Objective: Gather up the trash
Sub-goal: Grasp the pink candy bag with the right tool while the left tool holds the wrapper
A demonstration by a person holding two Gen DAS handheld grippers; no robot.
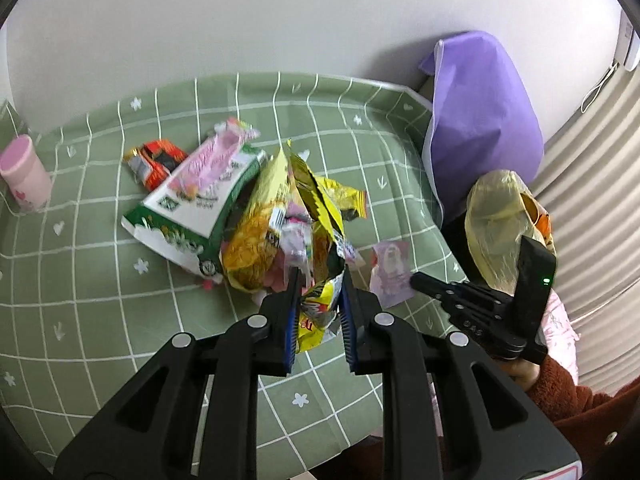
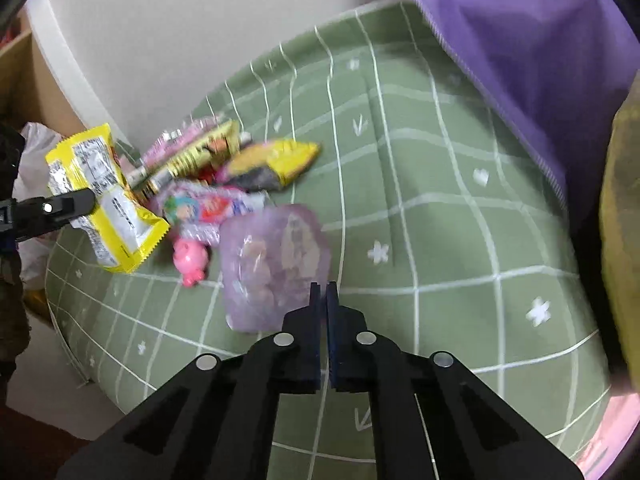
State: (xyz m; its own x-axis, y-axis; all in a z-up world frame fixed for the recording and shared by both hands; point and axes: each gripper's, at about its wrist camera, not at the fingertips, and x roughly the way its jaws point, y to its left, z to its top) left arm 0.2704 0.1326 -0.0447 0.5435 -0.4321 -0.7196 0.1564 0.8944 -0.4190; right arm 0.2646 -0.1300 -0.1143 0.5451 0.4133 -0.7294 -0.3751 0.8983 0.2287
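My left gripper is shut on a yellow snack wrapper and holds it above the green checked tablecloth; the same wrapper shows in the right wrist view, held by the left gripper's fingers. A heap of wrappers lies behind it: a green and white bag, a red pack, a pink toy. My right gripper is shut and empty, just over a pale purple packet that also shows in the left wrist view. A yellow trash bag hangs at the table's right.
A purple cloth cover stands at the back right corner. A pink cup stands at the far left. A white wall runs behind the table. A cardboard box and a white bag lie beyond the table's left edge.
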